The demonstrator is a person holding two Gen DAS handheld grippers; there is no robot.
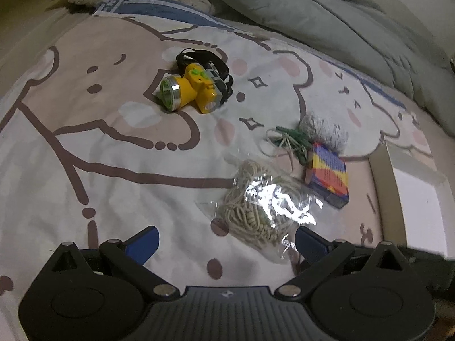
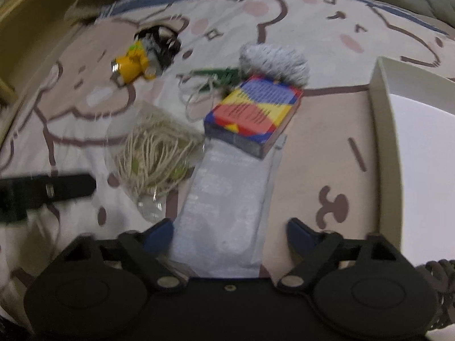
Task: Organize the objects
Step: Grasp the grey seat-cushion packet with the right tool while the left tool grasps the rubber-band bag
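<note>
My left tongs hang wide open over a clear bag of cream cord on the cartoon bedsheet. My right tongs stand open astride a pale flat packet, not pressing it. A colourful box rests on the packet's far end, with a yellow headlamp farther off and a white tray at right.

A home bedroom: a cartoon-printed bedsheet and a rumpled grey-green quilt.

Colourful box atop grey packet; bagged string beside, seemingly touching.
</note>
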